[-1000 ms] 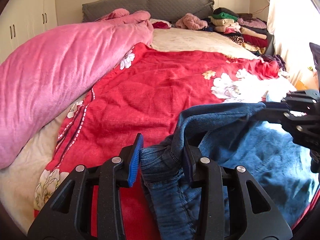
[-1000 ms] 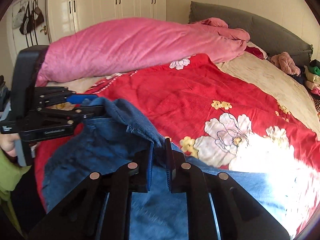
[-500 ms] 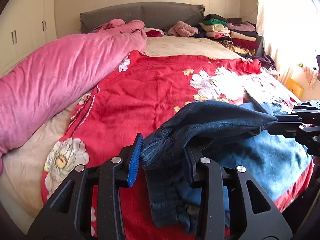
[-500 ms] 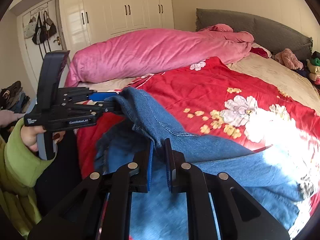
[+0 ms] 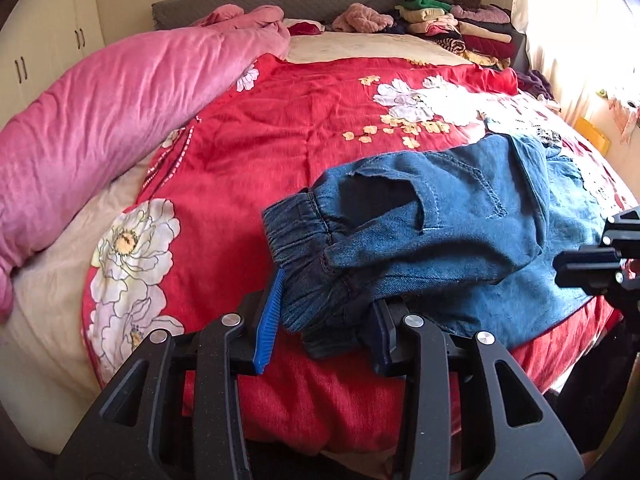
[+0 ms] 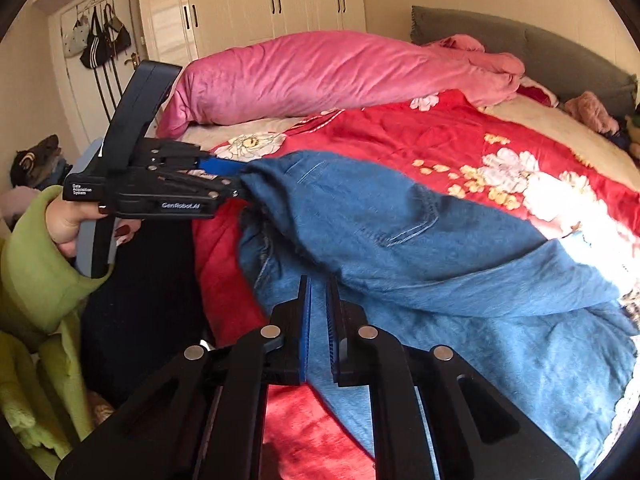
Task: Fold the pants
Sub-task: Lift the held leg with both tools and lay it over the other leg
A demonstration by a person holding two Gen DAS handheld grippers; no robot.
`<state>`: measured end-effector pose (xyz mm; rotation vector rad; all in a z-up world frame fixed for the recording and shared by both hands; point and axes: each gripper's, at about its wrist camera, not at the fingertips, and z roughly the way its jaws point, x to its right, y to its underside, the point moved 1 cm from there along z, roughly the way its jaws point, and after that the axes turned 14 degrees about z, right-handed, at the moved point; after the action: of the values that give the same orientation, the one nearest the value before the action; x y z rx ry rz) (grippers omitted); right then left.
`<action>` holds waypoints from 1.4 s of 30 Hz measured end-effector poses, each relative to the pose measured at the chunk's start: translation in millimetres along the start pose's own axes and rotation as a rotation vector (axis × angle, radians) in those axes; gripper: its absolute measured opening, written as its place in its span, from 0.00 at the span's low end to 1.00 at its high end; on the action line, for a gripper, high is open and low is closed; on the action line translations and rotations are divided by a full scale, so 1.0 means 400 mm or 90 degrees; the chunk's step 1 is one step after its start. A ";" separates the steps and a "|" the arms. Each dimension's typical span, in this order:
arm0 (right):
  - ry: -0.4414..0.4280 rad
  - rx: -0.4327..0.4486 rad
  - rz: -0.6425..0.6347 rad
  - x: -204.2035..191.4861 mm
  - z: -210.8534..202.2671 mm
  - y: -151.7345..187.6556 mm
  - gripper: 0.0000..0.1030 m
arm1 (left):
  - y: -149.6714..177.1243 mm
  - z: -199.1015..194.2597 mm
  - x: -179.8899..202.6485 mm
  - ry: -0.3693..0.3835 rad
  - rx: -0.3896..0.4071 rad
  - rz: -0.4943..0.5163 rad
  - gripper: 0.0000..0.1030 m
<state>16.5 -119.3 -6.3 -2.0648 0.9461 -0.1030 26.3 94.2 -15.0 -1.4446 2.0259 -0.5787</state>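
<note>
Holding the blue jeans (image 5: pixel 440 236) up off the red flower quilt (image 5: pixel 304 128), the 2 tongs each have a bit of the waist end. The left gripper (image 5: pixel 324 324) has its 2 fingers wide apart with a thick bunch of the stretchy waistband (image 5: pixel 296 232) sitting between them; the cloth touches both sides, so I think it is pinched, but the far side is partly hidden. The right gripper (image 6: pixel 318 320) has its fingers almost together, and a thin edge of the jeans seems to be squeezed in the small gap. The rest of the jeans lies spread on the near edge of the bed (image 6: pixel 560 120), with the top part folded over the bottom part. The jeans look soft and floppy but thick, so they are a bit heavy and will sag in the middle. They do not look slippery or easy to break. The waistband is the best place to hold, because it is thick and bumpy and will not slide out. There is no box or basket to see. Folded clothes (image 5: pixel 452 24) sit in a pile at the far corner of the bed, and a big pink blanket (image 5: pixel 120 112) lies along 1 side.
</note>
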 end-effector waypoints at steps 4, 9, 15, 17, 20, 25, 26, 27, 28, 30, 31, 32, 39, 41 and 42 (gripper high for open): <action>0.084 0.034 -0.096 -0.028 -0.016 0.010 0.47 | -0.002 -0.007 -0.007 0.004 0.004 -0.011 0.30; 0.156 0.022 -0.220 -0.051 0.037 0.009 0.49 | -0.004 -0.012 -0.005 0.003 0.004 -0.013 0.30; 0.194 -0.024 -0.234 -0.018 0.088 -0.016 0.03 | -0.003 -0.018 -0.006 -0.005 -0.001 -0.012 0.33; 0.129 -0.014 -0.184 -0.026 0.039 -0.018 0.03 | 0.000 -0.023 -0.008 -0.019 -0.001 -0.006 0.34; 0.066 -0.018 -0.154 -0.052 0.009 0.008 0.03 | 0.002 -0.025 -0.016 -0.023 -0.004 -0.005 0.37; 0.086 -0.093 -0.133 -0.034 0.090 0.058 0.03 | 0.023 0.006 0.001 -0.021 -0.048 0.026 0.39; 0.080 -0.101 -0.122 -0.029 0.097 0.062 0.03 | 0.030 0.010 0.006 -0.024 -0.058 0.032 0.41; 0.075 -0.106 -0.116 -0.025 0.099 0.064 0.03 | 0.041 0.011 0.006 -0.026 -0.065 0.033 0.44; 0.070 -0.106 -0.111 -0.023 0.098 0.065 0.03 | 0.049 0.010 0.002 -0.024 -0.068 0.029 0.45; 0.058 -0.105 -0.101 -0.020 0.093 0.064 0.04 | 0.069 -0.001 -0.015 -0.023 -0.073 0.011 0.47; 0.053 -0.104 -0.095 -0.019 0.089 0.063 0.04 | 0.077 -0.009 -0.027 -0.029 -0.076 0.001 0.47; 0.047 -0.104 -0.090 -0.017 0.087 0.063 0.05 | 0.084 -0.024 -0.043 -0.036 -0.077 -0.013 0.47; 0.006 -0.105 -0.071 -0.016 0.083 0.060 0.12 | 0.023 -0.129 -0.068 -0.005 0.013 -0.071 0.44; -0.004 -0.109 -0.067 -0.019 0.076 0.060 0.16 | -0.011 -0.116 -0.041 0.019 0.025 -0.066 0.41; -0.008 -0.110 -0.066 -0.022 0.072 0.061 0.17 | -0.030 -0.099 -0.017 0.037 0.028 -0.058 0.40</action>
<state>7.0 -103.4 -40.4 -2.2718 0.8660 -0.0652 9.6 97.4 23.0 -1.5166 1.9858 -0.7074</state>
